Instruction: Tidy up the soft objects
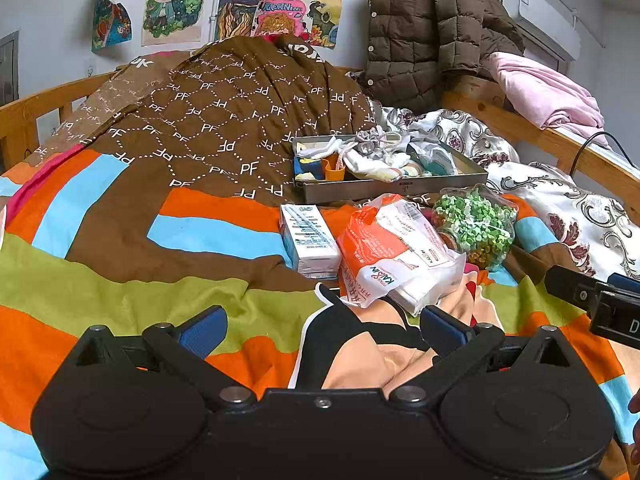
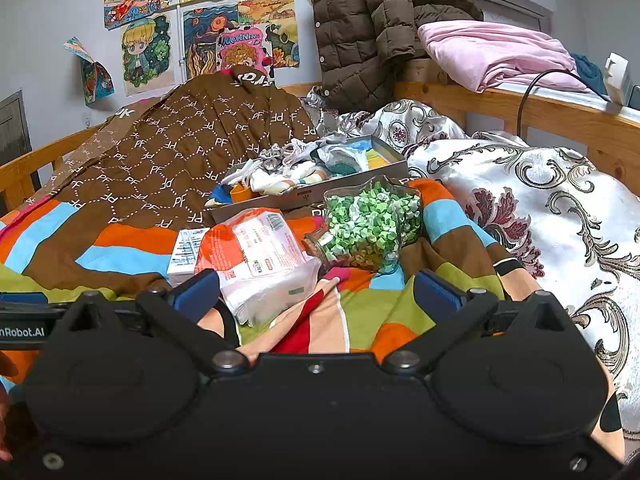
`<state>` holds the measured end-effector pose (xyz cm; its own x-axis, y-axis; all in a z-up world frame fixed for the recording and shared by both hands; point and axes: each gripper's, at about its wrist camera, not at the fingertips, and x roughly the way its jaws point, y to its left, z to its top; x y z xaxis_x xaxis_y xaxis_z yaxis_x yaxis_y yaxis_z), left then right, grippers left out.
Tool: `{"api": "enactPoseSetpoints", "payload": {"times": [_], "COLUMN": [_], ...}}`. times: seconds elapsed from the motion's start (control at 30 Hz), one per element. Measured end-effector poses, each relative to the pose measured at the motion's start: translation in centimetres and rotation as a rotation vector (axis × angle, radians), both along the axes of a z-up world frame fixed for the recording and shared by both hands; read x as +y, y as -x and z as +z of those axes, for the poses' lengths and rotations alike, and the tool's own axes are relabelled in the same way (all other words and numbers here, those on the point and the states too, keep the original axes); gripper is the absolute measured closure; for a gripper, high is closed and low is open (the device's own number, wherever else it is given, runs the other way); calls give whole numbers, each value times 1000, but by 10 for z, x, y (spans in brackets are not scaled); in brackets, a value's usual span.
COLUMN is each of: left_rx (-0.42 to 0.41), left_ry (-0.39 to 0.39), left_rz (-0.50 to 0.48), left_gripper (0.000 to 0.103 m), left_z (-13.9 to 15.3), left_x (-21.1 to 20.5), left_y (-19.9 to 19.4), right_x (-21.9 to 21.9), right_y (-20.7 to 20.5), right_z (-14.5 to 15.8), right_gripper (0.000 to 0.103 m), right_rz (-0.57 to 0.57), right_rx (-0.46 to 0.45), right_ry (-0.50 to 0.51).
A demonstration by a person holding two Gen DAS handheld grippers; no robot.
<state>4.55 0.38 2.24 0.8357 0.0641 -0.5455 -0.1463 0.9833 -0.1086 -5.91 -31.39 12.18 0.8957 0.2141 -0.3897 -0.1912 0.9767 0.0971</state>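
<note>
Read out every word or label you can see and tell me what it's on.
"PF", repeated: brown quilt
"MORNING": pink poster
"KAISIN", uncertain: orange-and-white pack
"nRobot.AI", cut off: left hand-held gripper
White carton and metal tray print: too small to read.

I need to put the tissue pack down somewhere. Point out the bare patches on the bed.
Free: striped bedspread left of the white carton, below the brown PF-print quilt. Crowded: carton, orange-white tissue pack, jar of green paper stars and grey tray of cloths cluster tightly.
</note>
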Motion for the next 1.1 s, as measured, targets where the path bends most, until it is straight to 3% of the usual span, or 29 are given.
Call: {"api": "enactPoseSetpoints", "payload": {"times": [0.27,0.5,1.1], "left_rx": [2,-3,43], "left_ry": [4,92,63], "left_rz": [-3,-10,17], "left_gripper": [1,1,1], "left_z": [-1,-5,4], "left_x": [0,3,5], "left_y": [0,7,4], "right_x": [0,0,4], "right_y": [0,0,2], "right_z": [0,0,-2], "right_gripper": [1,1,1], "right_rz": [0,0,-2], "right_rx": [0,1,11], "right_ry": [0,0,3]}}
